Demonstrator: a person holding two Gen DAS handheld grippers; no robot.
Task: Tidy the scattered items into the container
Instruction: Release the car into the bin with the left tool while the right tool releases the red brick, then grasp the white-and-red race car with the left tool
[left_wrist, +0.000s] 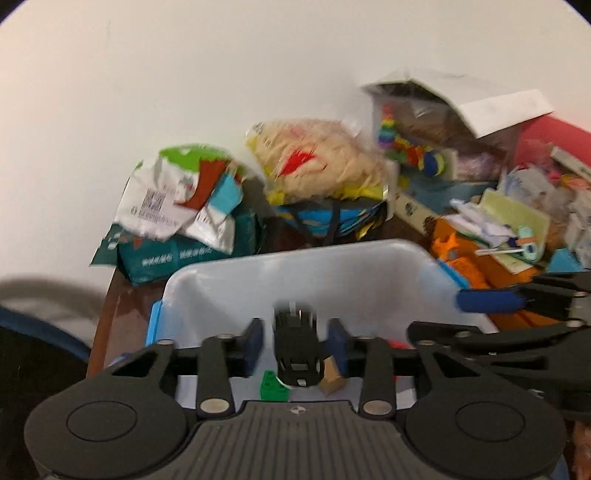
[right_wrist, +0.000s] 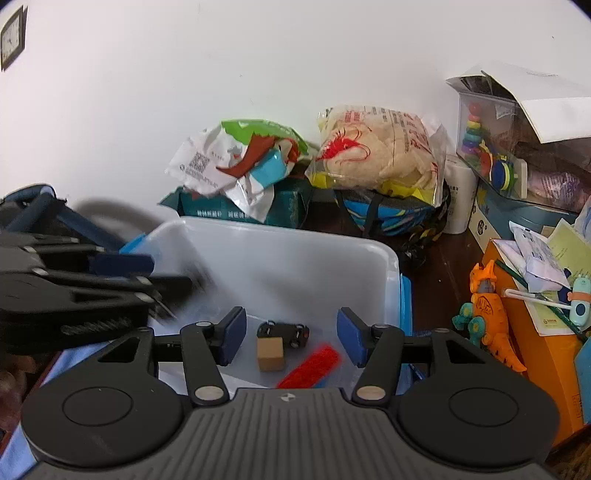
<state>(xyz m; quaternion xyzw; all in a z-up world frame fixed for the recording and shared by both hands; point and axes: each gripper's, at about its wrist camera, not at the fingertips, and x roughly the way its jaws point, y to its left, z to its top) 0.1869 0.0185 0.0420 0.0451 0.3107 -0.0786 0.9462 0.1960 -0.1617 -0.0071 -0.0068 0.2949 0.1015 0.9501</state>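
A pale plastic bin (left_wrist: 306, 246) (right_wrist: 291, 232) with blue latches stands on a dark table. On its floor lie a black toy car (right_wrist: 283, 333), a wooden block (right_wrist: 270, 353), a red fuzzy piece (right_wrist: 310, 365) and a green brick (left_wrist: 274, 387). My left gripper (left_wrist: 295, 345) hangs open over the bin; the black car (left_wrist: 295, 347) shows between its blue pads with a gap on each side. My right gripper (right_wrist: 291, 338) is open above the same items and holds nothing. Each gripper appears in the other's view: the left gripper (right_wrist: 162, 277) and the right gripper (left_wrist: 450, 314).
Behind the bin are crumpled snack bags (right_wrist: 236, 166) on a teal pack and a prawn cracker bag (right_wrist: 376, 151). To the right stand an orange dinosaur toy (right_wrist: 487, 314), an orange box (right_wrist: 535, 332) with papers, and a boxed ring-stacking toy (right_wrist: 480, 144). A white wall closes the back.
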